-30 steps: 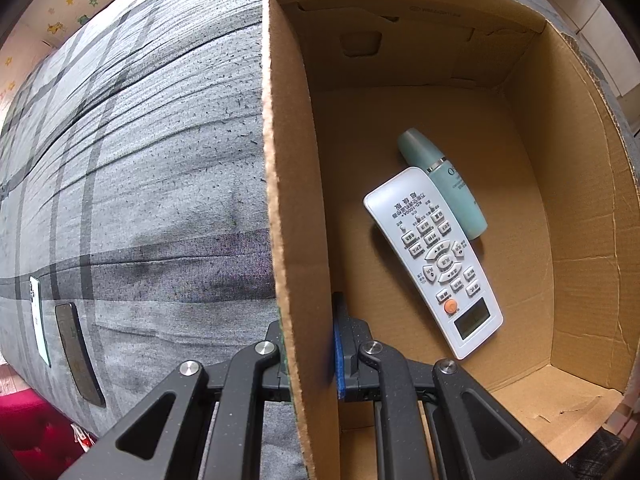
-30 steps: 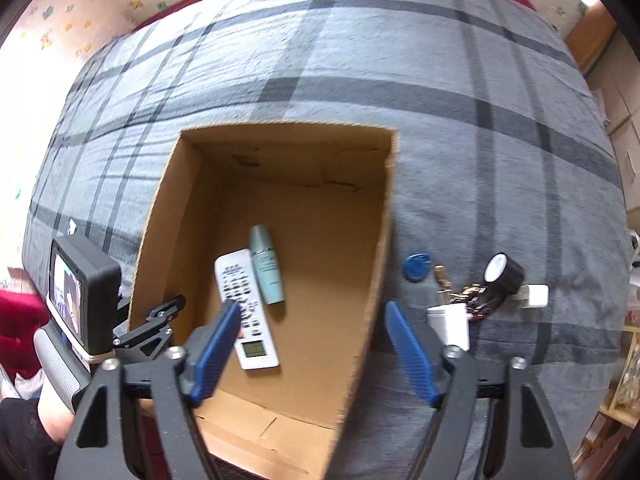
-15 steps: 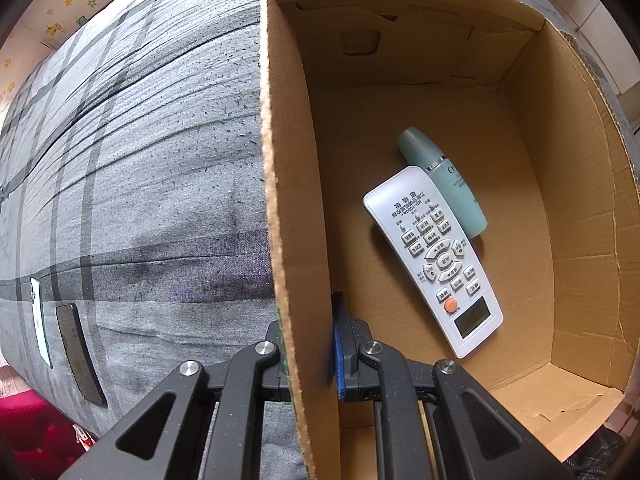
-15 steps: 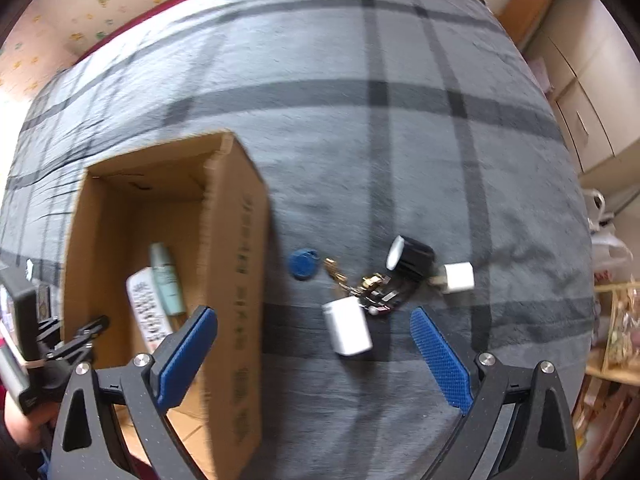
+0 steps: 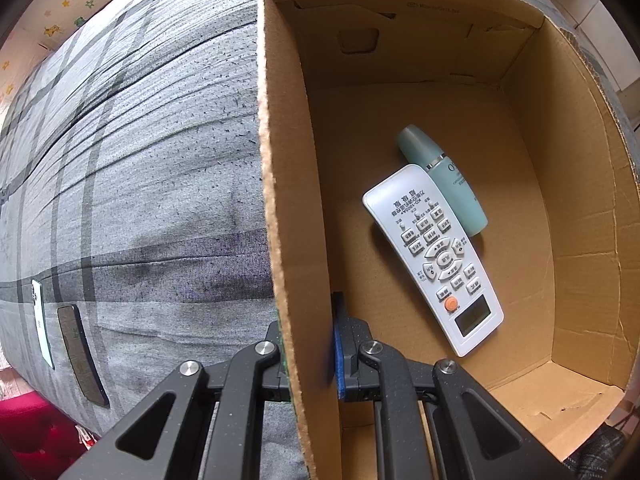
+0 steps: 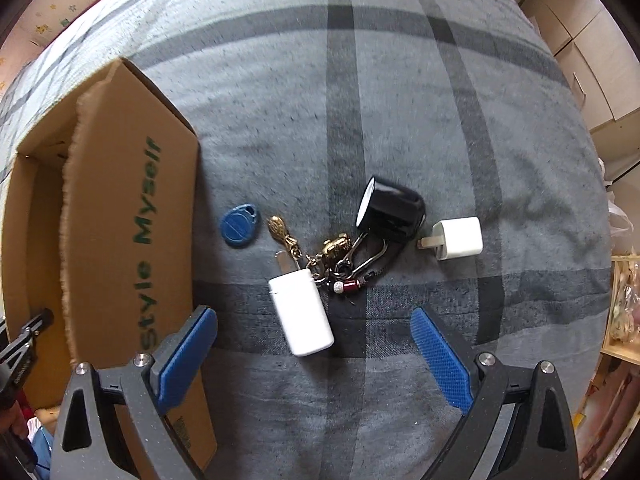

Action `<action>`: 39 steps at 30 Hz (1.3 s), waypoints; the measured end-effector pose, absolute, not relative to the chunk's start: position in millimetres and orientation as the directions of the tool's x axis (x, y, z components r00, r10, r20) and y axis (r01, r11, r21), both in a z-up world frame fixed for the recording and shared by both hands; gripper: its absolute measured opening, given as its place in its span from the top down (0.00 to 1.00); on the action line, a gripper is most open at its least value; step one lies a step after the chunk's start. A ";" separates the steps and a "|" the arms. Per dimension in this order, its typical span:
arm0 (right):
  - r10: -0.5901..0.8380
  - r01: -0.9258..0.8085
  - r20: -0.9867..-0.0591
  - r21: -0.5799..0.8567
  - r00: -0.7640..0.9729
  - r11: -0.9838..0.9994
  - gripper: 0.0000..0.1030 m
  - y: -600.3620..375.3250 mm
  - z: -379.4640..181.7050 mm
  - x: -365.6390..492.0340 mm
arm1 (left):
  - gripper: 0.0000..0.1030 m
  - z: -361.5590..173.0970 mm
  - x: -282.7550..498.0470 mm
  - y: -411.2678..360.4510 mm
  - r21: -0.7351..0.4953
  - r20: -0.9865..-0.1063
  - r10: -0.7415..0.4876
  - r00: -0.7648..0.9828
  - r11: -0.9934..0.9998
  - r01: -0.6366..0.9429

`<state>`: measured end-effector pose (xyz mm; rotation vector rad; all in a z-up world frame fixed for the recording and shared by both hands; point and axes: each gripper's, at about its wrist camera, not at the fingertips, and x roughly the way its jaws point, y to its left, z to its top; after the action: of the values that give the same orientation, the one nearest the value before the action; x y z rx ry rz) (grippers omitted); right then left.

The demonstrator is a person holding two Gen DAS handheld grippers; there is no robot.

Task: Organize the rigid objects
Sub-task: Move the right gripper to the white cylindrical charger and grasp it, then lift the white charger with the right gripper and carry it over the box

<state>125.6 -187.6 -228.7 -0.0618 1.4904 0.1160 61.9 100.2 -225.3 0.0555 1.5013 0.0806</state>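
Our left hand-held gripper point(image 5: 308, 354) stays clenched on the box point(image 5: 288, 200) wall, steadying it on the bed point(image 6: 400, 80) so we can drop things in beside the remote point(image 5: 434, 256) and bottle point(image 5: 444, 182). Our right hand-held gripper point(image 6: 316, 354), jaws just opened wide and empty, has swung off the box and down over the white case point(image 6: 300, 312), keys point(image 6: 340, 256), blue tag point(image 6: 239, 225) and charger point(image 6: 458, 238).
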 end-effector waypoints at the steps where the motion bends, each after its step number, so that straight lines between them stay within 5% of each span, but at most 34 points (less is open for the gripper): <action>1: 0.038 -0.112 -0.997 0.030 0.069 0.993 0.03 -187.6 -231.8 125.9 | 0.88 -225.4 61.9 100.1 0.087 -0.994 0.088 0.067 0.996 -0.020; 12: 0.041 -0.104 -0.999 0.039 0.021 0.994 0.11 -180.3 -252.2 132.0 | 0.88 -225.2 63.5 102.1 0.083 -0.994 0.084 0.065 0.996 -0.026; 15: 0.045 -0.107 -0.999 0.044 0.006 0.993 0.24 -176.2 -255.1 132.1 | 0.88 -225.3 63.6 102.1 0.082 -0.994 0.084 0.066 0.996 -0.026; 19: 0.049 -0.095 -0.998 0.051 -0.025 0.994 0.65 -170.2 -261.8 130.2 | 0.88 -225.0 63.5 102.9 0.083 -0.994 0.084 0.066 0.996 -0.027; 20: 0.053 -0.085 -0.998 0.056 -0.037 0.995 0.68 -169.5 -264.7 128.5 | 0.88 -225.2 63.6 102.7 0.082 -0.994 0.084 0.066 0.996 -0.026; 39: 0.079 -0.077 -0.997 0.077 0.020 0.994 0.71 -180.7 -221.2 122.2 | 0.88 -224.1 64.1 103.2 0.083 -0.994 0.085 0.069 0.996 -0.029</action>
<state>122.2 -180.7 -221.2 0.0014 1.5461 0.1206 64.1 103.2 -224.1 0.0455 1.4996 0.0860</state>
